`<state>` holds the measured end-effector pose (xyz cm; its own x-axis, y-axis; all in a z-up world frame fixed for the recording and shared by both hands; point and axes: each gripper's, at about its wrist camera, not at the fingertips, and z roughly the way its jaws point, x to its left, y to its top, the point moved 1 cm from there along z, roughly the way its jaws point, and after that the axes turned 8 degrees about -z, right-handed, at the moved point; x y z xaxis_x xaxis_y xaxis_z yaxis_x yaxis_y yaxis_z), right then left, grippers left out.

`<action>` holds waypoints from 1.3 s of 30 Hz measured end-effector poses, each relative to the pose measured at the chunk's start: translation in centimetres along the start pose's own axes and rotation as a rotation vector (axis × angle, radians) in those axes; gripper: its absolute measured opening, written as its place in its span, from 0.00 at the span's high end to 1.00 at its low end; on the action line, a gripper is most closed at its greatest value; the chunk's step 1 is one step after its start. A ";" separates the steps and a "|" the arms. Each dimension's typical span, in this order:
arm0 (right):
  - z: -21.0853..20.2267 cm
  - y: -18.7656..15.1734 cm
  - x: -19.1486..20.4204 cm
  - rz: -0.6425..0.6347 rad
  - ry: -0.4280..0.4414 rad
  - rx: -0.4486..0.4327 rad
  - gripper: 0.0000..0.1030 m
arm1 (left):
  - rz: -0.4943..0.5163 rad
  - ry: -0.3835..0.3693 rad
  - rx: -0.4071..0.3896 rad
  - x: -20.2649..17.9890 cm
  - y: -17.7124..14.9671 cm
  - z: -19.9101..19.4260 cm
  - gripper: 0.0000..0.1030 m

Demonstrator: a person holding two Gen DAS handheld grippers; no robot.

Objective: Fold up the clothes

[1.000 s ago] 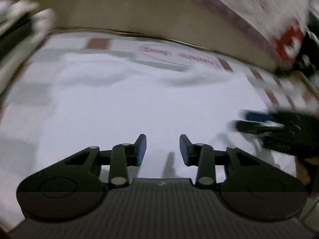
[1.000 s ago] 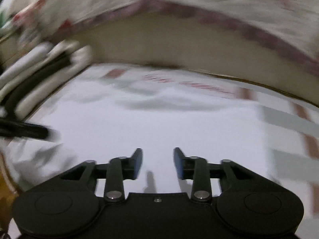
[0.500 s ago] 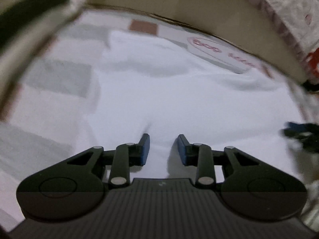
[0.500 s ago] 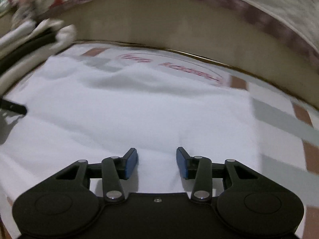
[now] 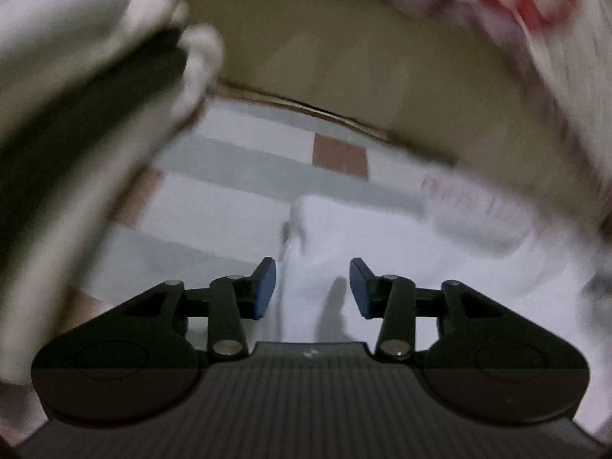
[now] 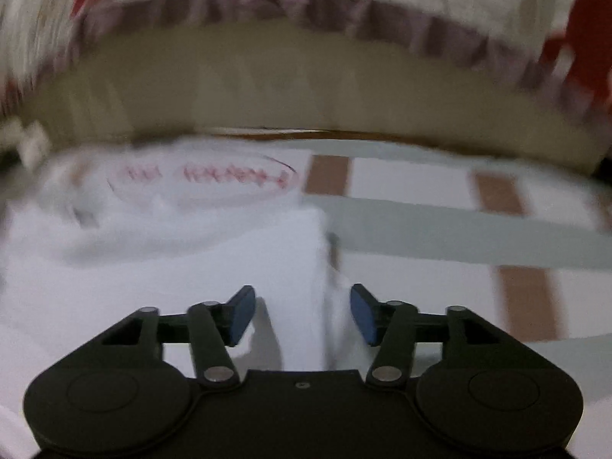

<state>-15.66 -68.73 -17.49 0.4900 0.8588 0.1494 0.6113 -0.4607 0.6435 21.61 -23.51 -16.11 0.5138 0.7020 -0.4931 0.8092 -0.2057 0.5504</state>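
- White cotton-like cloth, a shirt (image 6: 160, 267) with a red oval print near its far edge, lies spread on the checked sheet (image 6: 440, 229) of grey and brown bands; I judge the surface to be a bed or mat.
- It looks thin, soft and light; I expect it to sag and crease wherever it is lifted, and a single layer may slip out of a shallow pinch.
- My left tool (image 5: 313, 287) is over the shirt's left edge (image 5: 302, 229), jaws parted and holding nothing; they have just been opening, with cloth beneath the gap but no pad pressing on it.
- My right tool (image 6: 302, 315) sits over the right edge, where a folded corner (image 6: 313, 222) shows; its jaws have also just been opening, wide apart and empty.
- Best hold, I judge: both side hems at matching spots, biting deep enough to catch every layer.
- A blurred stack of folded clothes (image 5: 95, 114) is at far left, a floral fabric (image 6: 306, 0) hangs behind.
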 end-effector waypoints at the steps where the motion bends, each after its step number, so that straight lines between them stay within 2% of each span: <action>1: 1.1 0.5 -1.1 0.050 0.049 0.015 0.37 | -0.037 -0.028 -0.002 0.5 0.6 0.6 0.59; 2: 2.2 0.9 -2.0 0.084 0.074 0.031 0.37 | -0.040 -0.039 -0.016 0.6 1.1 1.2 0.58; 5: 4.7 1.6 -3.7 0.128 0.097 0.055 0.36 | 0.064 -0.017 -0.024 -0.2 1.6 3.5 0.56; 8: 5.4 1.7 -2.9 0.032 0.124 0.017 0.35 | 0.122 -0.003 -0.004 -1.4 1.2 5.8 0.56; 9: 5.5 1.7 -2.5 -0.001 0.130 0.002 0.38 | 0.138 0.001 0.001 -1.7 1.0 6.5 0.56; 10: 5.6 1.6 -2.1 -0.024 0.128 -0.017 0.56 | 0.151 -0.005 -0.020 -2.1 0.8 6.8 0.56; 11: 5.4 1.6 -1.6 -0.045 0.123 -0.038 0.85 | 0.174 -0.016 -0.046 -2.6 0.5 6.7 0.59; 12: 5.3 1.5 -1.2 -0.067 0.118 -0.059 0.88 | 0.202 -0.027 -0.068 -3.1 0.1 6.7 0.72; 13: 5.0 1.6 -0.8 -0.089 0.108 -0.084 0.88 | 0.240 -0.027 -0.081 -3.6 -0.2 6.5 0.90; 15: 4.0 2.1 0.0 -0.136 0.076 -0.149 0.91 | 0.306 -0.005 -0.116 -4.6 -0.7 6.1 0.94; 17: 3.2 2.4 0.3 -0.154 0.051 -0.188 0.92 | 0.312 0.029 -0.187 -4.9 -0.7 5.1 0.94; 21: 2.1 3.3 0.6 -0.174 0.002 -0.225 0.93 | 0.206 0.052 -0.271 -4.0 1.0 4.3 0.94; 24: 2.5 3.7 0.5 -0.165 -0.045 -0.230 0.93 | 0.217 0.096 -0.262 -4.0 1.5 5.2 0.94; 28: 4.3 3.7 0.7 -0.198 -0.096 -0.166 0.93 | 0.293 0.180 -0.212 -4.4 0.6 7.4 0.94; 30: 5.7 3.5 0.9 -0.206 -0.131 -0.117 0.92 | 0.311 0.249 -0.196 -4.6 0.4 7.7 0.88; 31: 6.2 3.3 1.0 -0.213 -0.160 -0.094 0.91 | 0.314 0.303 -0.192 -4.7 0.6 7.8 0.88; 32: 6.7 3.1 1.1 -0.226 -0.224 -0.069 0.91 | 0.311 0.354 -0.194 -4.9 0.7 7.7 0.88; 33: 7.0 2.9 1.3 -0.242 -0.336 -0.050 0.89 | 0.300 0.400 -0.199 -5.0 0.9 7.4 0.88; 34: 7.2 2.8 1.3 -0.250 -0.438 -0.036 0.73 | 0.274 0.408 -0.195 -5.1 1.0 6.7 0.88; 35: 6.8 2.8 1.2 -0.231 -0.496 -0.043 0.54 | 0.242 0.397 -0.186 -5.3 1.2 5.9 0.88; 37: 4.8 2.9 1.5 -0.156 -0.490 -0.096 0.55 | 0.184 0.260 -0.176 -6.1 0.4 3.1 0.88; 39: 3.0 2.6 3.0 -0.111 -0.360 -0.121 0.55 | 0.194 0.125 -0.121 -7.6 -1.9 0.8 0.87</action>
<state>-10.78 -68.06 -17.61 0.6245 0.7588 -0.1848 0.6059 -0.3215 0.7277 16.36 -28.96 -13.95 0.6104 0.7380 -0.2876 0.6554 -0.2667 0.7066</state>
